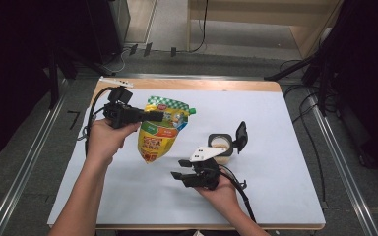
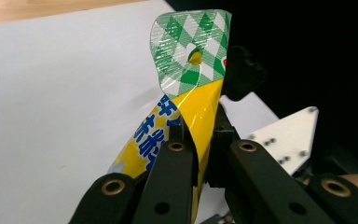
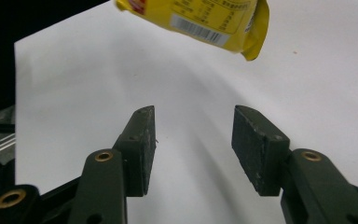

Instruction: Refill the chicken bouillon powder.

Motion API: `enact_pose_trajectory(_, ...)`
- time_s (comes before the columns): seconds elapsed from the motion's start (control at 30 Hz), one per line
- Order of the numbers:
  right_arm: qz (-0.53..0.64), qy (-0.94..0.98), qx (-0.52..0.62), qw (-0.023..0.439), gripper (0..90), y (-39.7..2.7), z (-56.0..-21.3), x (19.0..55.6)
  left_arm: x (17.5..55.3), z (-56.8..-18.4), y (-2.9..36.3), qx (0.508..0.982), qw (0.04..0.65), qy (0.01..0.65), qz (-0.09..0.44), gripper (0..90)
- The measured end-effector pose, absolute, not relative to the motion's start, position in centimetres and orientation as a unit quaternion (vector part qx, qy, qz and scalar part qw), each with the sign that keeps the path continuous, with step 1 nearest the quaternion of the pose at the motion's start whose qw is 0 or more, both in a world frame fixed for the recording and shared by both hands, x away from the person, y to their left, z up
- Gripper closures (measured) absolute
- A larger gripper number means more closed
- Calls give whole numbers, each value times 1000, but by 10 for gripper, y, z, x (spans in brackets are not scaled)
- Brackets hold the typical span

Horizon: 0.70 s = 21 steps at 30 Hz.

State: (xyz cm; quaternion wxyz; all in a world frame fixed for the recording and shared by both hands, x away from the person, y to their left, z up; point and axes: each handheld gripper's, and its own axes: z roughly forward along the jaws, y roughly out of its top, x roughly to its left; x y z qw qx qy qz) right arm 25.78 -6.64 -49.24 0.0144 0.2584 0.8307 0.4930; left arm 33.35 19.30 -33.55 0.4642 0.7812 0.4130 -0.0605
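Observation:
A yellow spouted pouch (image 1: 158, 132) with a green checked top and a green cap hangs above the white sheet. My left gripper (image 1: 155, 116) is shut on its upper part from the left. In the left gripper view, the jaws of that gripper (image 2: 200, 135) pinch the yellow film just below the checked strip of the pouch (image 2: 191, 60). My right gripper (image 1: 178, 168) sits low near the front of the table and points left, open with nothing between its jaws. Seen from the right gripper view, this gripper (image 3: 193, 116) has the pouch's bottom end (image 3: 200, 18) hanging ahead of it, apart from it.
A small square container (image 1: 220, 146) with pale contents and an open black flip lid (image 1: 240, 136) stands just behind the right gripper. The white sheet (image 1: 275, 123) covers most of the wooden table. Cables, stands and metal rails lie on the floor around it.

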Motion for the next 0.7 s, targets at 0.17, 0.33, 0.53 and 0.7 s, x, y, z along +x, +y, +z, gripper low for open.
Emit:
enact_pose_trajectory(0.17,489,834,255,2,508,-68,-489,258,342,-348,206,772,463,432,-57,900)
enact_pose_trajectory(0.33,495,832,252,-4,499,-73,-484,258,350,-356,212,765,465,443,-46,900)
enact_pose_trajectory(0.53,492,833,253,-9,499,-76,-481,257,358,-364,211,761,478,439,-21,900)
enact_pose_trajectory(0.7,491,833,255,-4,499,-78,-481,255,364,-371,209,758,482,438,-2,900)
